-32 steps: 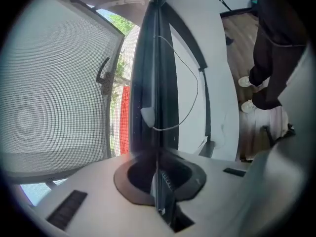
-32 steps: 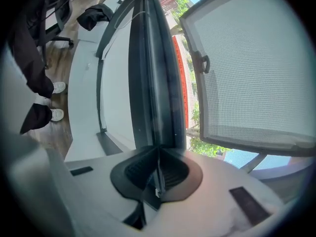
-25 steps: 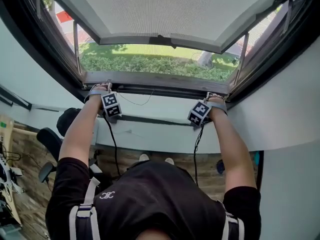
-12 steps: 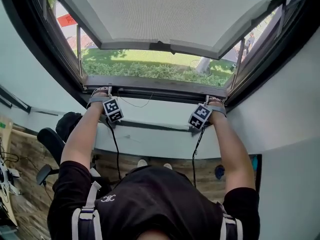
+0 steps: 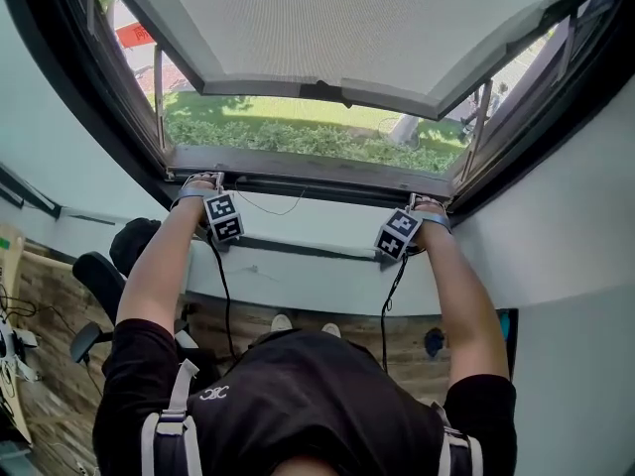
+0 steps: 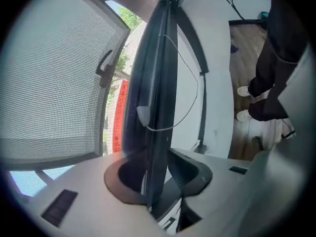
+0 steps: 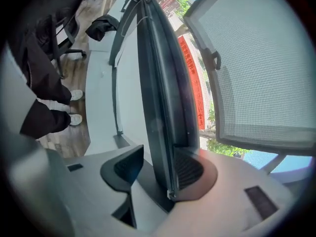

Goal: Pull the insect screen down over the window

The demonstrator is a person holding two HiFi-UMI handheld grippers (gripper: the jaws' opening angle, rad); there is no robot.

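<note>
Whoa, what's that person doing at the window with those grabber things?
A person leans at an open window with a gripper in each hand. The left gripper and the right gripper each have the dark bar along the window's bottom edge between their jaws. Both sets of jaws have just been opening, so neither squeezes it now.

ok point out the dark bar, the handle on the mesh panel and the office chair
dark bar (image 7: 162,107): right gripper view, on its middle stretch
handle (image 5: 322,90): head view, on its middle, at the lower edge of the mesh panel (image 5: 327,18)
office chair (image 5: 99,274): head view, on its black padded part, lower left
</note>
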